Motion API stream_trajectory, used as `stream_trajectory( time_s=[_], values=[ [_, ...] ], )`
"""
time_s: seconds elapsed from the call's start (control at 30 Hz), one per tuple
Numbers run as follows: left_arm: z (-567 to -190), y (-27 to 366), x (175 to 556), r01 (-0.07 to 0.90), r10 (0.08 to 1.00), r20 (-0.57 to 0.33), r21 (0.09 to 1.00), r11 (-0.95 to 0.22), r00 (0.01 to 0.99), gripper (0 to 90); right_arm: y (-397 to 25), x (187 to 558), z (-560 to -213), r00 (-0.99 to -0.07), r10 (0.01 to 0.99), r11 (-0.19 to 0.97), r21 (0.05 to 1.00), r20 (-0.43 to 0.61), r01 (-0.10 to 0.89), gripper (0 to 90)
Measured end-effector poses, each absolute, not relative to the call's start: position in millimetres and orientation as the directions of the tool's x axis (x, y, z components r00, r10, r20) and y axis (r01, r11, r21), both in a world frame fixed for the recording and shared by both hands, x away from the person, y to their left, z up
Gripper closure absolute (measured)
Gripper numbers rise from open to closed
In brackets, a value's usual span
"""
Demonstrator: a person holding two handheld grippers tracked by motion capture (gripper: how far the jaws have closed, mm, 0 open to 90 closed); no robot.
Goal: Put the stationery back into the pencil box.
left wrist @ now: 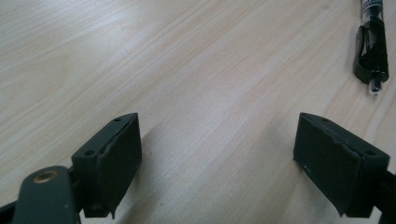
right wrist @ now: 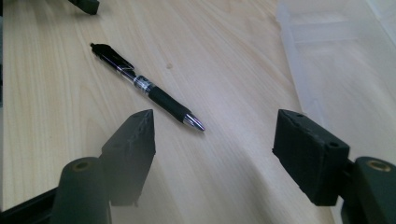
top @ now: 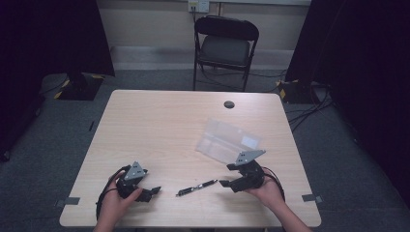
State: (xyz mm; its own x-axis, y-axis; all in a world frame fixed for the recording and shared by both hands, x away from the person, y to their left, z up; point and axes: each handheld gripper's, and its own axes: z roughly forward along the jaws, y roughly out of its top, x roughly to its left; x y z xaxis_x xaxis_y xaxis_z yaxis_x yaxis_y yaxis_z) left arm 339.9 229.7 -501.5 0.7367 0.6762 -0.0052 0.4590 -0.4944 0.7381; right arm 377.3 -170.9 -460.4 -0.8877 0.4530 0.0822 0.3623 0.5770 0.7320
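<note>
A black pen (top: 197, 187) lies on the light wooden table (top: 159, 125) near its front edge, between the two hands. In the left gripper view the pen's clip end (left wrist: 372, 51) shows at the top right. The right gripper view has the whole pen (right wrist: 147, 87) just ahead of the jaws, its metal tip pointing toward them. My left gripper (top: 153, 191) rests low at the front left, open, with bare table between its jaws (left wrist: 218, 154). My right gripper (top: 225, 182) sits right of the pen, open and holding nothing (right wrist: 215, 140).
A clear plastic case (top: 228, 141) lies flat just beyond the right gripper, and its edge (right wrist: 299, 70) shows at the right of the right gripper view. A black folding chair (top: 225, 46) stands behind the table. A dark round grommet (top: 228, 104) marks the table's far side.
</note>
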Motion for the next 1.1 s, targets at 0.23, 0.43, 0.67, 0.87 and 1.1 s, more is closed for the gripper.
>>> stream_trajectory(
  time_s=[0.23, 0.43, 0.67, 0.87, 1.1],
  values=[
    [-502, 229, 340, 0.461, 0.679, -0.006, 0.739, -0.491, 0.734, 15.0, -159, 374, -466, -0.901, 0.426, 0.591, 0.728, 0.085, 0.348, 29.0],
    [-501, 230, 340, 0.461, 0.678, -0.005, 0.738, -0.493, 0.735, 15.0, -152, 374, -474, -0.908, 0.410, 0.593, 0.729, 0.093, 0.342, 29.8],
    [-501, 230, 340, 0.461, 0.678, -0.005, 0.738, -0.493, 0.735, 15.0, -140, 375, -484, -0.917, 0.390, 0.610, 0.723, 0.082, 0.324, 29.5],
    [-502, 230, 340, 0.461, 0.678, -0.007, 0.738, -0.493, 0.735, 15.0, -137, 379, -488, -0.925, 0.374, 0.612, 0.729, 0.075, 0.307, 29.4],
    [-502, 230, 340, 0.461, 0.678, -0.007, 0.738, -0.493, 0.735, 15.0, -128, 379, -496, -0.939, 0.341, 0.632, 0.731, 0.036, 0.257, 31.6]
  ],
)
